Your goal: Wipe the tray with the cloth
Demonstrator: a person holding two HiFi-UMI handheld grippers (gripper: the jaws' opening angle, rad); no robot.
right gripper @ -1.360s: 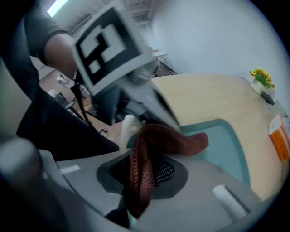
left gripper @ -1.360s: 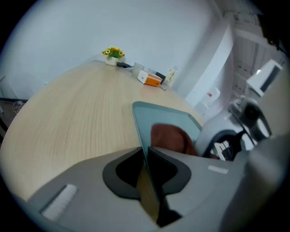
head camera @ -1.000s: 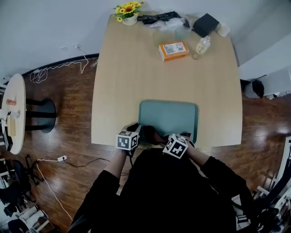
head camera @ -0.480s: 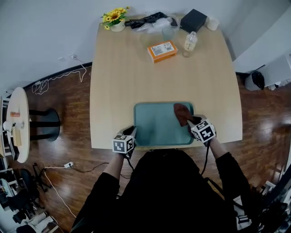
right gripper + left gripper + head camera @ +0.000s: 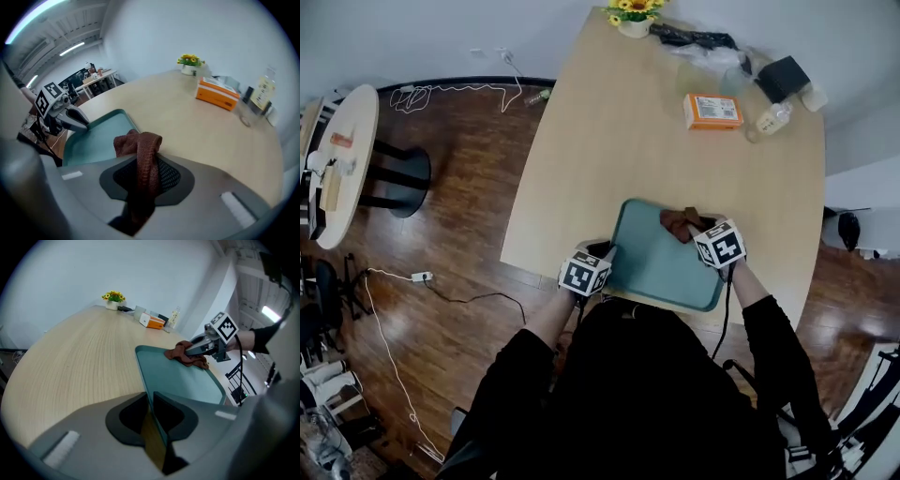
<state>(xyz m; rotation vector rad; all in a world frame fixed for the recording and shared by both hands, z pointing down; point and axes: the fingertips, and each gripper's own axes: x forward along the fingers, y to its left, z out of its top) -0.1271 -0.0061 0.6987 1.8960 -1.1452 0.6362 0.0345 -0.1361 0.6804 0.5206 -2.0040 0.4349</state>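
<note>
Table point(image 5: 609, 141): a pale wooden top. The task's things lie at its near edge, and an orange box point(image 5: 712, 110) and other small items stand well apart at the far end. It sits turned in the head view compared with a second ago, so the head has moved, not the table.

Tray point(image 5: 652, 267): teal and flat on the table at the near edge, in front of the person. It lies where it lay a second ago.

Left gripper point(image 5: 602, 253): its jaws are closed on the tray's near left rim, which runs straight between them in the left gripper view. It stays there as the anchor.

Right gripper point(image 5: 692, 227): its jaws are pinched on the cloth, with a fold of it standing up between them in the right gripper view. A second ago it was close beside the left gripper at the near left of the tray. Now it is at the far right.

Cloth point(image 5: 677, 221): brown and bunched, with its free end resting on the tray by the far rim, towards the right corner.

Change: the cloth has been drawn across the tray from near left to far right.

Meaning for the task: one diagonal pass looks done. The near right and far left areas probably still need wiping, so a return stroke seems likely.
</note>
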